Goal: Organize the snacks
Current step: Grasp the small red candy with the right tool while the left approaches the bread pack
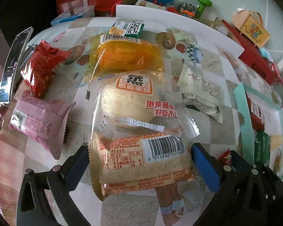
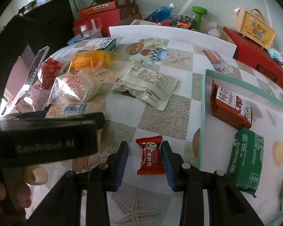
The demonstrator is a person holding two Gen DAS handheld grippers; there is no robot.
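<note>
The right gripper [image 2: 144, 158] has its jaws spread around a small red crinkly candy packet [image 2: 150, 155]. The left gripper [image 1: 139, 162], jaws spread, straddles an orange-printed plastic cake packet [image 1: 141, 162]. Both look light, soft and slippery; I'd pinch mid-body.

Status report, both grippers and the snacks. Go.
Left gripper open, straddling the orange barcode packet. Right gripper open around the small red candy, pads not clearly touching. Teal tray to the right holds two packets; nothing blocking.

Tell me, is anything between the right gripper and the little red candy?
Nothing visible. The little red candy lies on the table between the open fingers of the right gripper. On its way to the teal tray at its right, only the tray's low wall stands.
</note>
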